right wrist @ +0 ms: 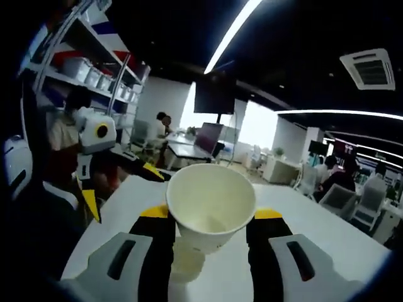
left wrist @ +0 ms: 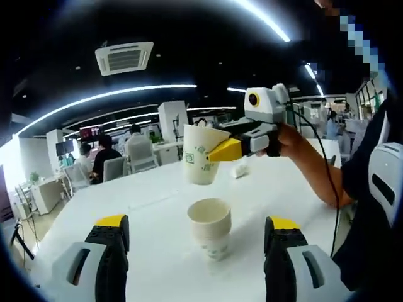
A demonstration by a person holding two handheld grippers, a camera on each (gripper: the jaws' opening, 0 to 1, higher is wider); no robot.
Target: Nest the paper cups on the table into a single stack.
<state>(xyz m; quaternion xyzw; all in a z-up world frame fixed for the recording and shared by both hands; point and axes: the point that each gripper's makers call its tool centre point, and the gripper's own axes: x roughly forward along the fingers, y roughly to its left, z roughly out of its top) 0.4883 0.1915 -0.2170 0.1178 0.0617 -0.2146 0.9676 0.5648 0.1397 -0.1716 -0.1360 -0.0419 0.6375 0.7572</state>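
Left gripper view: your right gripper comes in from the right, jaws closed on a cup held in the air, tilted, above and a bit behind the stack on the table. The stack looks like at least two cups already nested; the rim of a lower one shows near the base, but I can't tell the exact count. Your left gripper sits low in this view, jaws spread wide, one on each side of the stack, gripping nothing and not touching it.

Right gripper view: the held cup is clamped between the two jaws of your right gripper, mouth toward the camera, inside empty. The stack shows blurred just under it, between the jaws. Your left gripper shows at the left.

Progress, as a judgement: late stage. Some nesting is done, one cup is in transit, and no other loose cups are visible. What's left: line the held cup up over the stack, lower it in, release. A small white object lies farther back on the table; too small to tell what.

Surface: plain white table, smooth. Room: open office with ceiling light strips, an air-con vent, desks and seated people behind, shelving on the left in the right gripper view.
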